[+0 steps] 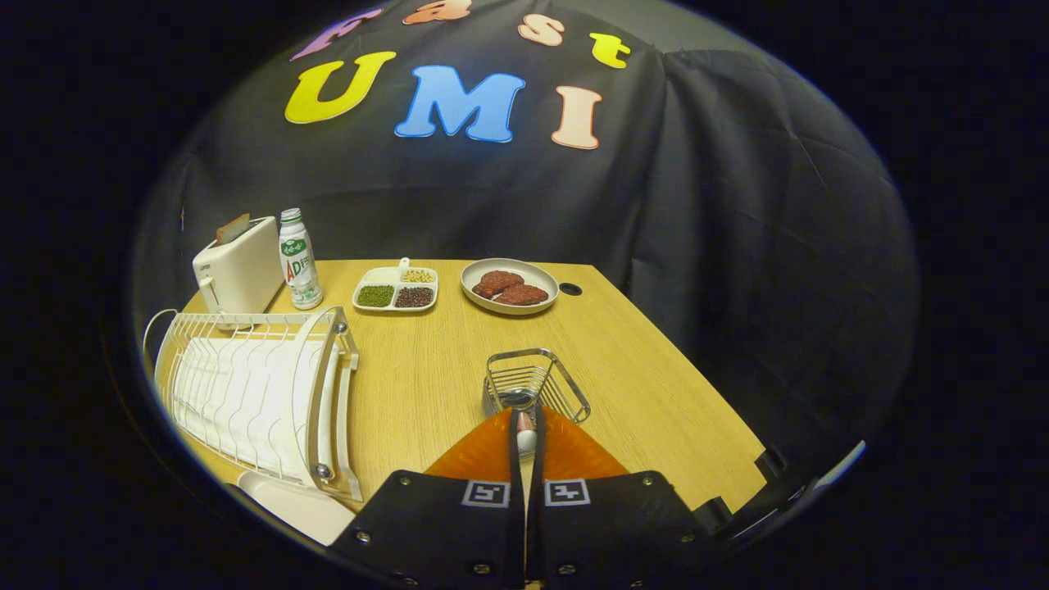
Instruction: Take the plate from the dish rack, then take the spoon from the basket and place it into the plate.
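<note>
Spoon (pixel 525 436) was seen clamped between the closed fingers of the gripper (pixel 525 430), its bowl just over the near edge of the wire basket (pixel 537 383). Plate (pixel 299 506) lay on the table (pixel 426 360) beside the dish rack (pixel 262 393).

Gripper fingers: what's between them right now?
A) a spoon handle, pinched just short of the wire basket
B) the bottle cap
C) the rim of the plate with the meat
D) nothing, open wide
A: the gripper fingers are closed together on the thin handle of the spoon, right in front of the wire basket, while the plate of meat and the bottle sit far beyond them.
</note>
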### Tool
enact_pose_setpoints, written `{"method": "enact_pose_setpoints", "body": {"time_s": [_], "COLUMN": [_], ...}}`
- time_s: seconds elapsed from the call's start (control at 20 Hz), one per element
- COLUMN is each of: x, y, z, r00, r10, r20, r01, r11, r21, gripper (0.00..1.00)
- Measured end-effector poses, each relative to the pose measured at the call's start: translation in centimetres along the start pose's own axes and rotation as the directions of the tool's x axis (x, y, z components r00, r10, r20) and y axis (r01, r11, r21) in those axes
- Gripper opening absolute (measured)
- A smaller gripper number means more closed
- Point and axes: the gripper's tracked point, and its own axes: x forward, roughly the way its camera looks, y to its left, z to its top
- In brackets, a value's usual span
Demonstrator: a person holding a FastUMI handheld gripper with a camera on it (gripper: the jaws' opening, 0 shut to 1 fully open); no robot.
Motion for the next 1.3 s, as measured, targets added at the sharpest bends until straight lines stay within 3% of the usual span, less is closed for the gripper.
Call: {"method": "enact_pose_setpoints", "body": {"time_s": [0.45,0.65,1.0,1.3], "x": [-4.4,-8.0,-14.6,-20.0], "y": [-1.0,-0.1,4.8,9.2], "z": [2.5,4.1,5.3,3.9], "r00": [0.998,0.994,0.969,0.923], "r10": [-0.019,0.012,0.166,0.328], "r20": [0.057,0.111,0.184,0.201], "r01": [0.023,-0.001,-0.130,-0.267], "r11": [0.998,0.995,0.973,0.922], "r21": [-0.064,-0.101,-0.192,-0.279], "gripper": [0.01,0.01,0.01,0.01]}}
